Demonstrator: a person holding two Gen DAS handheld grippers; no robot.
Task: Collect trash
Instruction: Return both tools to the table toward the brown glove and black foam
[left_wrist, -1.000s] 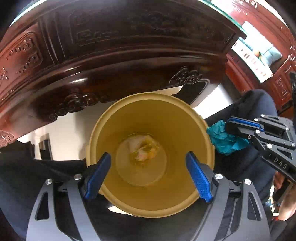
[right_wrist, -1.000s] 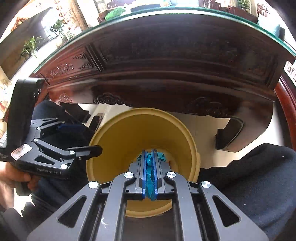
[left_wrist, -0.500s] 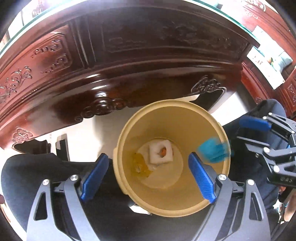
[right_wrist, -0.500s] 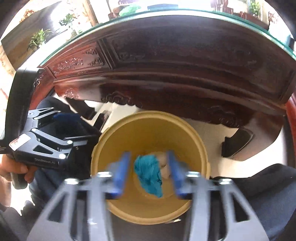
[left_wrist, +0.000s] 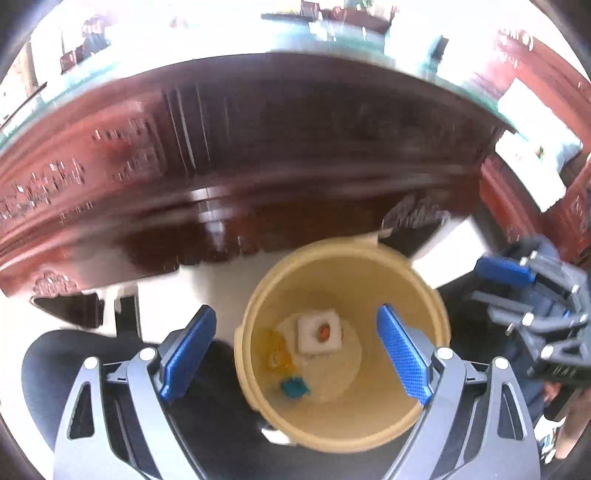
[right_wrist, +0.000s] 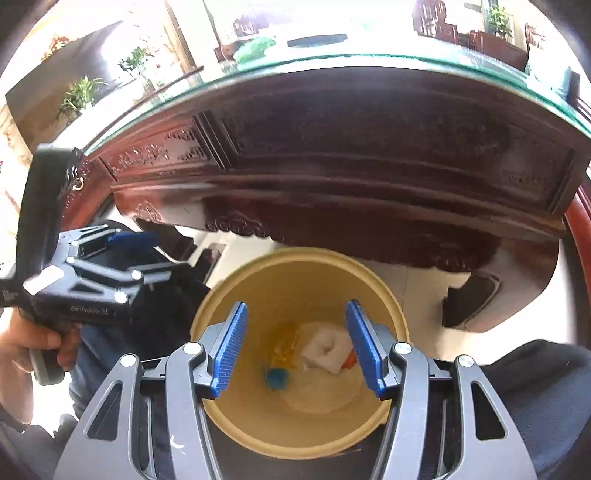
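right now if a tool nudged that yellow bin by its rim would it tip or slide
The yellow bin is probably light: its wall looks like thin plastic, and it holds only a teal scrap, a white square piece and a yellowish wrapper. Tall and narrowing toward its base, it would likely tip rather than slide.

The round plastic bin (right_wrist: 236, 306) was pale yellow inside and out. On its floor lay a small crumpled teal scrap (right_wrist: 276, 377), a clear yellow-orange wrapper (right_wrist: 285, 343) and a square white pad (left_wrist: 318, 331) with an orange spot at its middle. The carved wooden table (right_wrist: 369, 155) was dark red-brown, its glass top edged green. Both grippers (left_wrist: 295, 349) (right_wrist: 295, 347) had grey frames and bright blue ribbed pads (right_wrist: 229, 347). The person's trousers (right_wrist: 535, 387) were black.
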